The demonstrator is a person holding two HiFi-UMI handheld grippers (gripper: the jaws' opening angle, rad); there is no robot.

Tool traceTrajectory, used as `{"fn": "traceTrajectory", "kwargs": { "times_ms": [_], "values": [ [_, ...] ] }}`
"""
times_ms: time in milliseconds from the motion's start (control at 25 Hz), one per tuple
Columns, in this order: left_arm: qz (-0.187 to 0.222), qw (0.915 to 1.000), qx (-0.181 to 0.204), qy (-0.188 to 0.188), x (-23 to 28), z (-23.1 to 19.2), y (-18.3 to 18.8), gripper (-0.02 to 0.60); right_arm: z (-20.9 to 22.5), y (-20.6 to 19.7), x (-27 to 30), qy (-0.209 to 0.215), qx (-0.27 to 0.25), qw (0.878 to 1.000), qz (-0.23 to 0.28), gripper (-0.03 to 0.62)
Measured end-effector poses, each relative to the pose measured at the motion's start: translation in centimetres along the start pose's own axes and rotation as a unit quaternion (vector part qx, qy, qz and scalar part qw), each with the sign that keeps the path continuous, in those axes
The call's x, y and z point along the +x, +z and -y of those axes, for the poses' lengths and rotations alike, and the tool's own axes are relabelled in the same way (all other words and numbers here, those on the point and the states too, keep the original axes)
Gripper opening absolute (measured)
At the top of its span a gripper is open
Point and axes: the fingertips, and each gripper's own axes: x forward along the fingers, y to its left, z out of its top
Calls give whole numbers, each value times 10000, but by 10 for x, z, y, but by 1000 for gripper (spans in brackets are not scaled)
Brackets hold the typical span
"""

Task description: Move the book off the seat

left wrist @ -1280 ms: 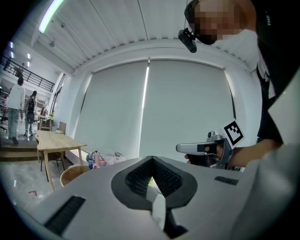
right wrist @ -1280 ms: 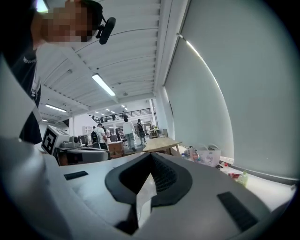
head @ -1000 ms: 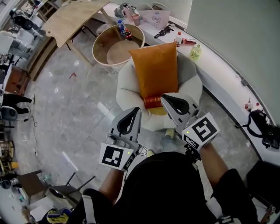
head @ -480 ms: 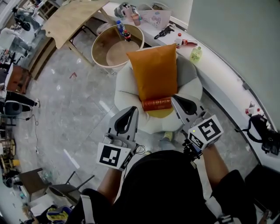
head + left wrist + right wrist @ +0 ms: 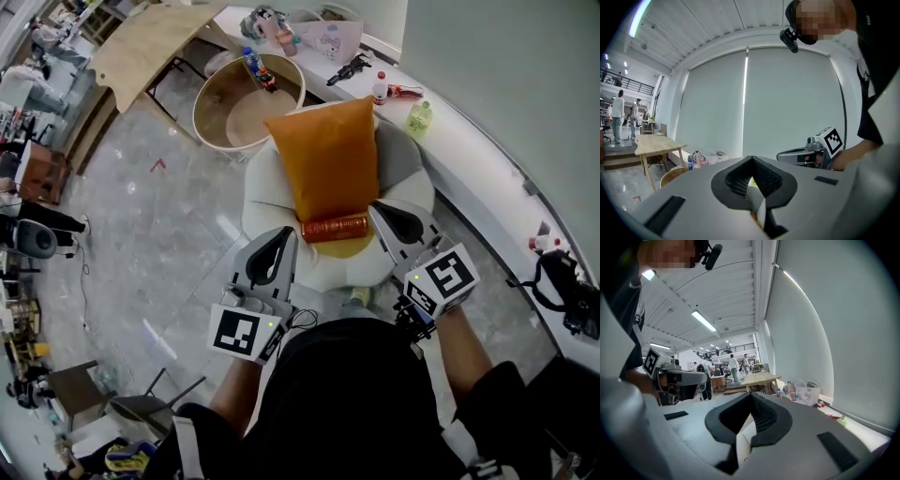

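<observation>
Had my left gripper (image 5: 278, 236) and right gripper (image 5: 385, 212) both pinched together, empty, near the book (image 5: 335, 228); figured going in closed could shove it under the cushion (image 5: 328, 155)

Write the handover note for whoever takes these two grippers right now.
Left gripper: jaws together, empty, at the seat's front edge, left of the book.
Right gripper: jaws together, empty, close beside the book's right end; contact cannot be told.
Book: red, lying on the white seat against the lower edge of the orange cushion.
Done: nothing; the book is on the seat.
Left: open a gripper, grip the book, lift it off the seat.
</observation>
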Motion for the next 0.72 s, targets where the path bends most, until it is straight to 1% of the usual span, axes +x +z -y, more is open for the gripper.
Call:
{"fn": "traceTrajectory", "kwargs": {
  "times_ms": [120,280,720],
  "values": [
    [-40,10000,15,-19,11,0,0,5,8,-1,2,17,15,10000,-6,9],
    [-62,10000,49,-46,20,0,0,5,18,-11,2,80,-20,10000,-18,9],
    [-221,9995,179,-158,27,4,-6,5,28,-6,4,-49,130,9999,-11,9]
  ]
}}
